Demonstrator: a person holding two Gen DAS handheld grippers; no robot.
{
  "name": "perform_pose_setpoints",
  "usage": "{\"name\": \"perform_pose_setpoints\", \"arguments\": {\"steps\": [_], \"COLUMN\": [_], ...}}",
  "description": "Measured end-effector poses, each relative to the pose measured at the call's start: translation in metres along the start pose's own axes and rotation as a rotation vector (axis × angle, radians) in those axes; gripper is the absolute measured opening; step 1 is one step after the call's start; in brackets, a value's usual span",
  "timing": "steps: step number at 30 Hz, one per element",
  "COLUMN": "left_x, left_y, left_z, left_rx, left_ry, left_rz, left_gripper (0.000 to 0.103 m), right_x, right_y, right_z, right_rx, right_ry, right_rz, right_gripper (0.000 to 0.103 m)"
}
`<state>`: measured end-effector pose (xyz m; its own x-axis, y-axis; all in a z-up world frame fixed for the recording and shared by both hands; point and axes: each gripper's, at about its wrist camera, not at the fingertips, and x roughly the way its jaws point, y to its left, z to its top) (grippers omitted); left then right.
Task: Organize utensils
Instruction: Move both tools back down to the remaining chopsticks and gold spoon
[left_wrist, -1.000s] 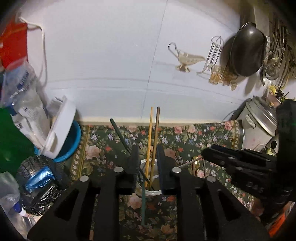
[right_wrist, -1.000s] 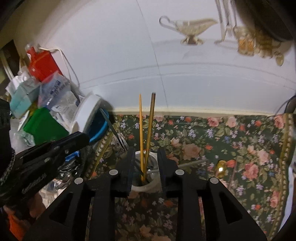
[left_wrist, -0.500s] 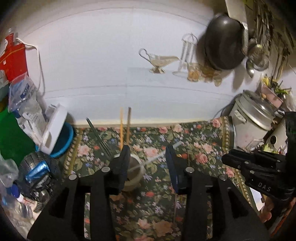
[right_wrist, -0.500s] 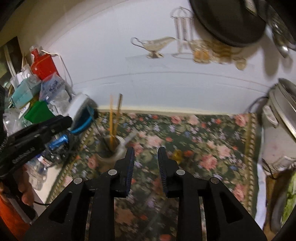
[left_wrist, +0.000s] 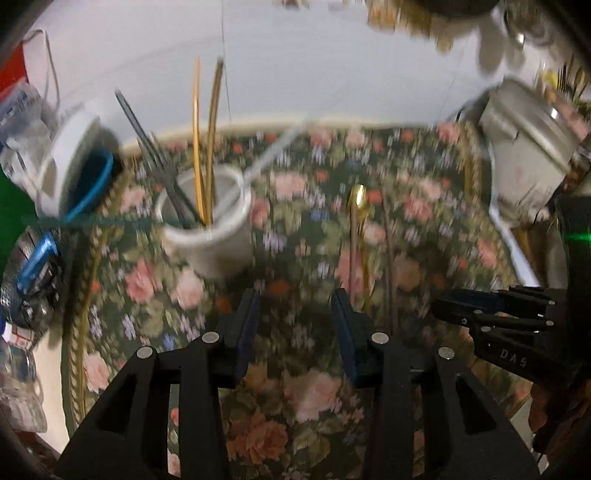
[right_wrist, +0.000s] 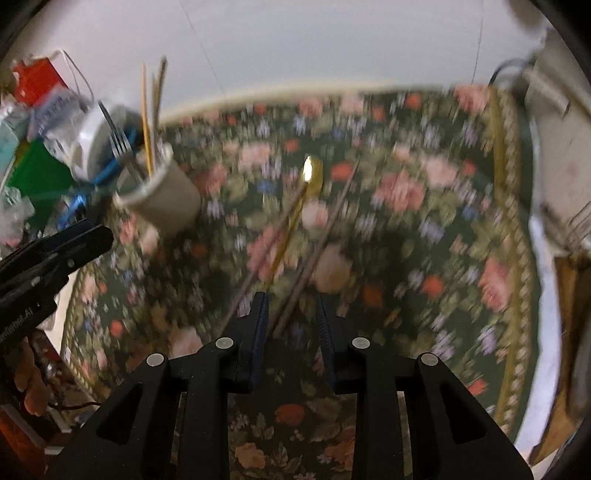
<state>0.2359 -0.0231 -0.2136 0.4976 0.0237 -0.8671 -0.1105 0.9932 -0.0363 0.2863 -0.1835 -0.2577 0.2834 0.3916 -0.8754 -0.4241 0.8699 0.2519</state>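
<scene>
Nearby, your white cup (left_wrist: 207, 225) holds upright chopsticks (left_wrist: 205, 147); gold spoon (right_wrist: 295, 210) lies lengthwise, bowl toward the wall; both tools, left tool (left_wrist: 295, 328) and right tool (right_wrist: 291, 332), gape empty.

Cloth (left_wrist: 295, 398): woven floral fabric, matt. Cup (left_wrist: 212, 236): white, smooth, faintly glossy. Spoon (right_wrist: 309, 177): gold-toned metal, polished, glinted. Fork (right_wrist: 119, 142): grey metal, dull sheen. Grippers (left_wrist: 294, 325) (right_wrist: 291, 317): black matt plastic, bright metal screws.

We see a floral cloth (left_wrist: 306, 391) over the bench, a white rice cooker (left_wrist: 532, 147) at right, w/ a blue-rimmed tub (left_wrist: 79, 166) and red box (right_wrist: 37, 83) at left.
</scene>
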Motion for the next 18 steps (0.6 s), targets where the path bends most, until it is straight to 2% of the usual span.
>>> {"name": "perform_pose_setpoints", "arguments": {"steps": [8,13,18], "left_x": [0.036,0.044,0.050], "left_y": [0.008,0.013,0.011], "left_z": [-0.035,-0.043,-0.044], "left_rx": [-0.002,-0.010,-0.003], "left_ry": [0.123,0.145,0.148], "left_rz": [0.024,0.029,0.020], "left_gripper": [0.039,0.039,0.039], "right_x": [0.048,0.059,0.062], "right_y": [0.015,0.026,0.036], "right_z": [-0.022,-0.029,-0.033], "right_rx": [0.011,-0.004,-0.026], "right_ry": [0.141,0.177,0.165], "right_rz": [0.080,0.106,0.080], "right_gripper": [0.024,0.024,0.024]}}
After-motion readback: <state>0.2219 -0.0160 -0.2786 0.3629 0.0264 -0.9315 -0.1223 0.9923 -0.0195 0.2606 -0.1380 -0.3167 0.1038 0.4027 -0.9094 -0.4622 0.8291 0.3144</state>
